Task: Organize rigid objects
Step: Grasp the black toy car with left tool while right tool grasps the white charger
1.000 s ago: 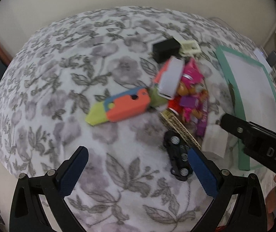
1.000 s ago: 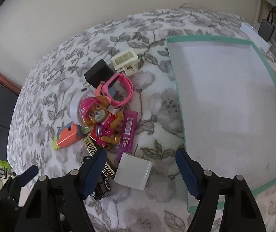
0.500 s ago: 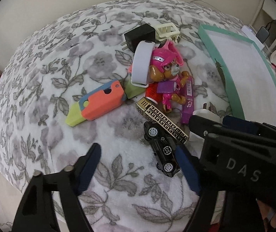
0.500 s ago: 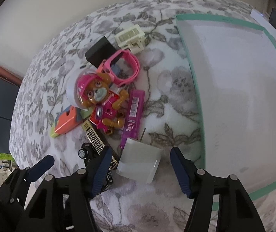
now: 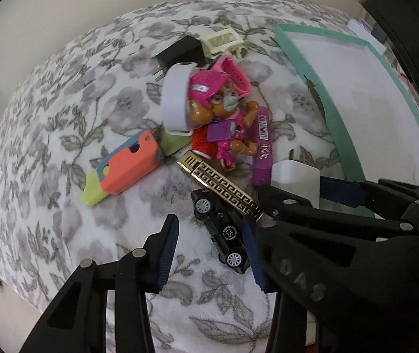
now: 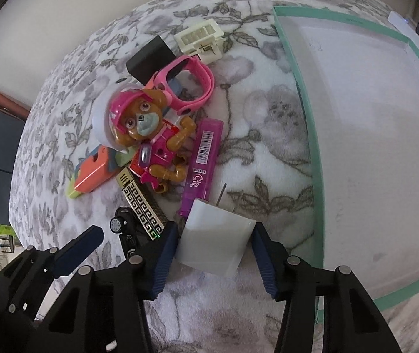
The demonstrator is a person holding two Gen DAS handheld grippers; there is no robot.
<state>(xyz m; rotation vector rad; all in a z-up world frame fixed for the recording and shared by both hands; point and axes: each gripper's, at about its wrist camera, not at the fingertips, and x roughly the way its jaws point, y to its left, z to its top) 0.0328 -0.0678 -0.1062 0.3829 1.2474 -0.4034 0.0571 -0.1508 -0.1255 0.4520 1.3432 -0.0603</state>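
Note:
A black toy car (image 5: 224, 229) lies on the flowered blanket between the fingers of my left gripper (image 5: 210, 250). It sits close against the right finger, with a gap to the left one, and the jaws are closing. A white plug block (image 6: 215, 235) with two metal prongs lies between the fingers of my right gripper (image 6: 213, 256). Those jaws are closing too, and the pads stand almost at the block's sides. A teal-rimmed white tray (image 6: 306, 117) lies to the right.
A pile sits beyond the grippers: a pink pup figure (image 6: 141, 120), purple highlighter (image 6: 203, 153), gold patterned bar (image 5: 224, 185), orange and green toy (image 5: 127, 167), pink watch (image 6: 188, 85), black adapter (image 6: 150, 58) and cream clip (image 6: 200, 36). The two grippers stand side by side.
Both pairs of jaws have narrowed. My left gripper rolled and shifted so the car lies between its fingers. My right gripper sank until its fingers flank the white block.

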